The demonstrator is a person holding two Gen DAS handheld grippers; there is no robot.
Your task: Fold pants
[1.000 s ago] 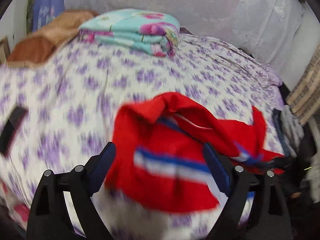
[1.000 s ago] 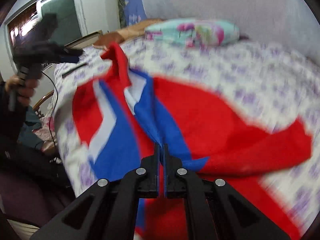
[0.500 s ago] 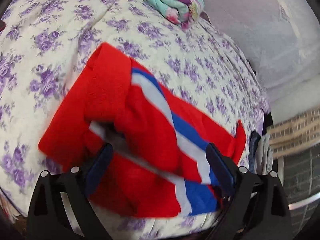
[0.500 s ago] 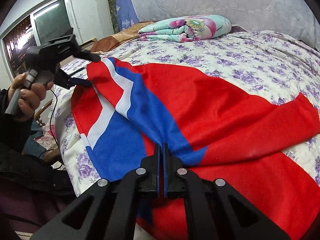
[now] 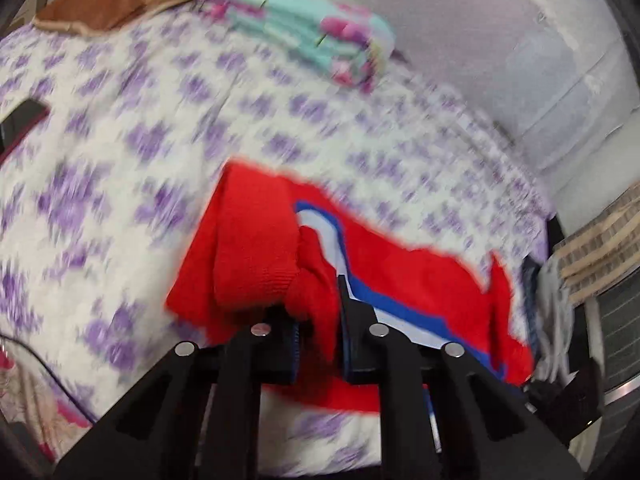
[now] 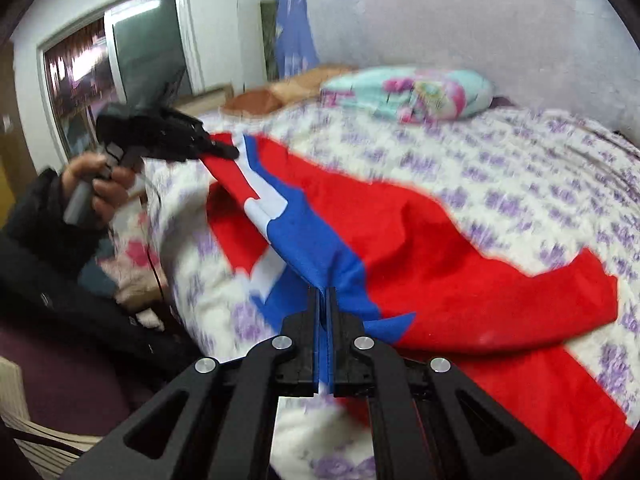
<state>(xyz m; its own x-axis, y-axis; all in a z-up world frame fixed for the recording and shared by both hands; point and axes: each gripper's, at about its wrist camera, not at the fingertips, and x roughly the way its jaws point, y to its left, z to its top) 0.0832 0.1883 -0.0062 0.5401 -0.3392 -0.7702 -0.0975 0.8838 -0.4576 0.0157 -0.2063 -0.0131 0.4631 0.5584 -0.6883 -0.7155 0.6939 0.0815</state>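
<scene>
My left gripper (image 5: 318,320) pinches a bunched red fold of the pants (image 6: 420,240), my right gripper (image 6: 324,320) is clamped on their blue panel; they sprawl across the flowered bedspread (image 6: 520,168). Blur smears the print, and my fingers hide the gripped cloth.

Pants (image 5: 408,280): spread on the bed (image 5: 120,128), a bunched fold between the left gripper (image 5: 318,320) jaws, another edge between the right gripper (image 6: 324,320) jaws. Folded blanket (image 5: 312,32): on the bed, well beyond the jaws. Cushion (image 5: 116,0): left of the blanket. Window (image 6: 120,80): far left of the right jaws.
</scene>
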